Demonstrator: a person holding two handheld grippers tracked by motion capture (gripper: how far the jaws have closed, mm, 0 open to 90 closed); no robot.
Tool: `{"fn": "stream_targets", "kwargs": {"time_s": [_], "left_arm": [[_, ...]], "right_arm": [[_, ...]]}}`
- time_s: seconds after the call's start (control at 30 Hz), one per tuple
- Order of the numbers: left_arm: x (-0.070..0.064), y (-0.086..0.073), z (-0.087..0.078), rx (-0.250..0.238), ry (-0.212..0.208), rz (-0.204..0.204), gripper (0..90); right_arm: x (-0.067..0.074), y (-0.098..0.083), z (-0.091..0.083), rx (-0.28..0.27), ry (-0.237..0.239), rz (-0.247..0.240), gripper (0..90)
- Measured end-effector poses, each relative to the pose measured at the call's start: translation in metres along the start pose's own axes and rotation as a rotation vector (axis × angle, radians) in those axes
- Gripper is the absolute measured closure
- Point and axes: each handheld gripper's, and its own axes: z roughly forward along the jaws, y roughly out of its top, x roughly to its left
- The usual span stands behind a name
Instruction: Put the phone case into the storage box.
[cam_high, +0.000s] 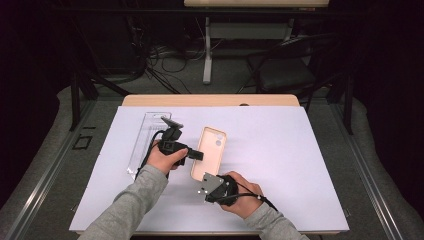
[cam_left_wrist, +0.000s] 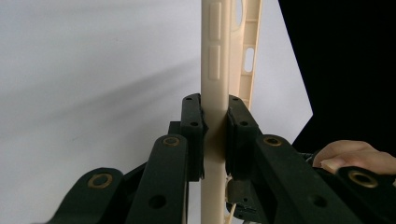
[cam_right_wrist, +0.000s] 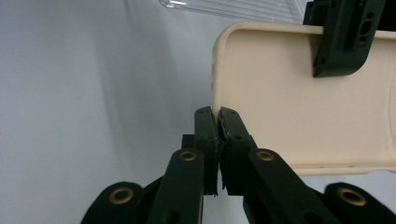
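A cream phone case (cam_high: 212, 145) is held near the middle of the white-covered table, open side up and camera cut-out at the far end. My left gripper (cam_high: 197, 155) comes in from the left and is shut on the case's long left side wall. In the left gripper view the case (cam_left_wrist: 215, 56) stands edge-on, clamped between that gripper's (cam_left_wrist: 215, 105) pads. My right gripper (cam_high: 207, 181) comes from the near side. In the right gripper view it (cam_right_wrist: 215, 113) is shut on the thin rim at a corner of the case (cam_right_wrist: 280, 107).
A clear plastic package (cam_high: 147, 137) lies flat left of the left hand, also seen as a clear plastic package (cam_right_wrist: 233, 7) beyond the case. The white sheet (cam_high: 285, 150) spreads wide to the right. A dark chair (cam_high: 285, 70) and cables stand beyond the table's far wooden edge (cam_high: 210, 100).
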Motion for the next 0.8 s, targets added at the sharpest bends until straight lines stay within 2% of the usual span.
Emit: {"fn": "stream_targets", "kwargs": {"time_s": [0.8], "left_arm": [[0.0003, 0.0001, -0.0013, -0.001, -0.010, 0.000, 81.1]], "right_arm": [[-0.0011, -0.0001, -0.0006, -0.005, 0.000, 0.011, 86.5]]}}
